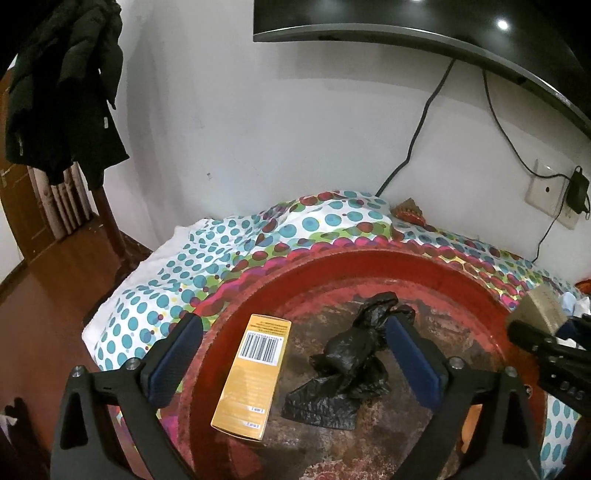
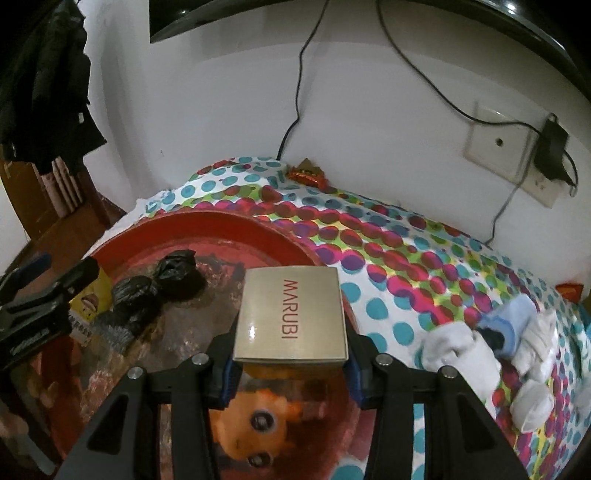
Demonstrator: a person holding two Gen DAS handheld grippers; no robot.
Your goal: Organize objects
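On the dotted bedcover (image 1: 192,258) by a white wall (image 1: 258,129), a worn red tray (image 1: 332,266).

A lived-in home bedroom. A bed with a white cover (image 1: 229,258) printed in teal, pink and green dots stands against a plain white wall (image 1: 277,129), with loose white socks (image 2: 458,350) lying on it. A dark jacket (image 1: 62,92) hangs at the left above a wooden floor (image 1: 40,295), a flat television (image 1: 424,26) is mounted on the wall, and its cables (image 1: 417,133) run down to a wall socket (image 1: 550,192) with a plugged-in charger (image 1: 578,190).
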